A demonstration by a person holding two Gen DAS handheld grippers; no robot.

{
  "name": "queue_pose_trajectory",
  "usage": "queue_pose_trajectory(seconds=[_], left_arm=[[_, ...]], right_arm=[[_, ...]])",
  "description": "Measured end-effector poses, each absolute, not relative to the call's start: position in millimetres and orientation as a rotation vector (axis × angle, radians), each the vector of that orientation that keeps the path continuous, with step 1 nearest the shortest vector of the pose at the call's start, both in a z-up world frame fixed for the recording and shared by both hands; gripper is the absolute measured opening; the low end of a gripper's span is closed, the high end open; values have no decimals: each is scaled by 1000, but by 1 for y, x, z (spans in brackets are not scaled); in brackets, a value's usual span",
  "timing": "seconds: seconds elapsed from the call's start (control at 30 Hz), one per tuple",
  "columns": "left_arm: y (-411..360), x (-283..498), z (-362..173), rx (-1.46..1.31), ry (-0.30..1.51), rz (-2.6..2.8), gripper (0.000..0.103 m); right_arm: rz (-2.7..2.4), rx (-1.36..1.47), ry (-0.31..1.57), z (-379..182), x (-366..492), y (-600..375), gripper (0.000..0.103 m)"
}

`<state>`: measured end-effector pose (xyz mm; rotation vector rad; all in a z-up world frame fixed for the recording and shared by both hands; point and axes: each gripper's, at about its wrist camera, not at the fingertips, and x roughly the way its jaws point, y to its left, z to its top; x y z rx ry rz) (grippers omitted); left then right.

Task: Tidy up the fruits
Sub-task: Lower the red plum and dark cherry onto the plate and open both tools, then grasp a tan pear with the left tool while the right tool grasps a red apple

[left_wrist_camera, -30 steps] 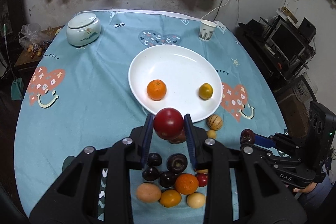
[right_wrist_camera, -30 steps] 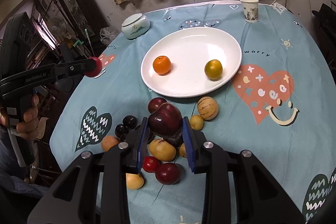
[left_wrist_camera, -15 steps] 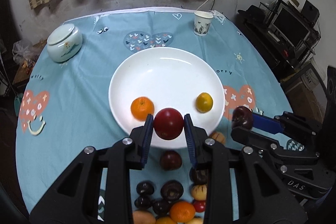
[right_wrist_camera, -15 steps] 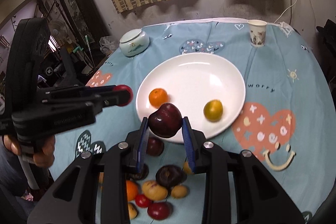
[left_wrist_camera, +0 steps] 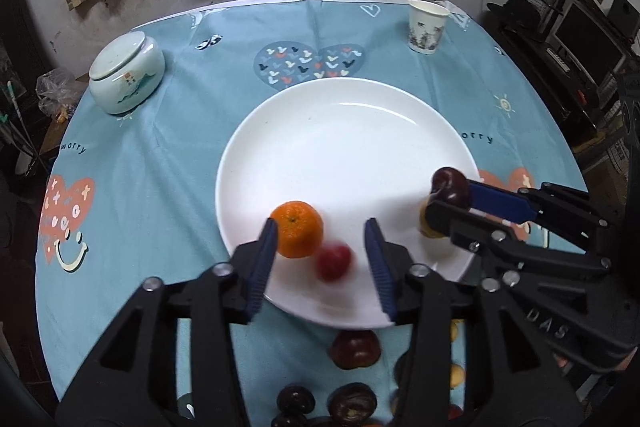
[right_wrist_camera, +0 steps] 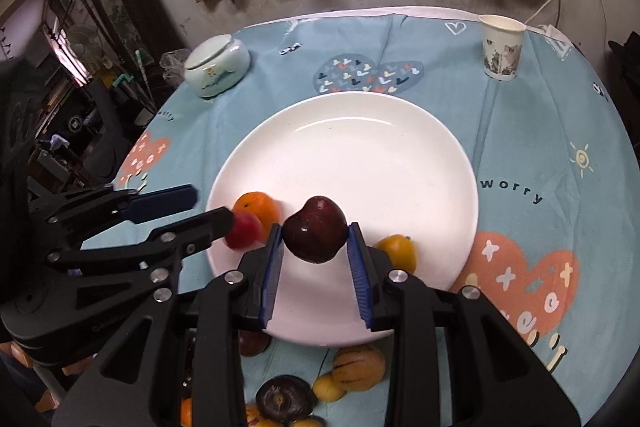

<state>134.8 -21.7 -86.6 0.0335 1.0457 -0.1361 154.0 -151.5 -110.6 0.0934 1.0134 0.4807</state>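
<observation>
Your left gripper (left_wrist_camera: 320, 255) has just been opening; its jaws stand apart, and the blurred round red fruit (left_wrist_camera: 333, 261) between them is free of both pads, at the near rim of the single round white plate (left_wrist_camera: 344, 155). Two more fruits lie on that plate: one orange tangerine (left_wrist_camera: 298, 229) and one yellow citrus (right_wrist_camera: 396, 251). Your right gripper (right_wrist_camera: 314, 259) is clenched on one dark maroon apple (right_wrist_camera: 315, 229) above the plate.

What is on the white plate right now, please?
On the plate: an orange, a blurred red fruit and a yellow fruit. The right hand-held gripper covers part of the plate.
</observation>
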Motion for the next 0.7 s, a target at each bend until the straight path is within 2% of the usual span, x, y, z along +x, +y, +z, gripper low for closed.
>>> queue_pose_trajectory(seconds=[0.07,0.2,0.23,0.27,0.3,0.57,0.7], left_arm=[[-18,135,-86,23,1039,-132,61],[-10,134,-85,3,1039,-113,64],[-9,133,-84,-1,1041,-109,64],[-7,132,-83,-4,1041,-107,64],[-6,129,-82,-8,1040,-107,64],[20,103,-56,-48,982,-66,69],[40,85,-44,-70,952,-28,71]], right_arm=[[484,105,1021,-113,158,-154,34],[489,82,1022,-113,158,-155,37],[486,84,1017,-112,157,-157,44],[482,94,1010,-111,156,-158,71],[473,104,988,-108,155,-160,77],[433,101,878,-68,137,-172,77],[392,57,740,-31,103,-190,79]])
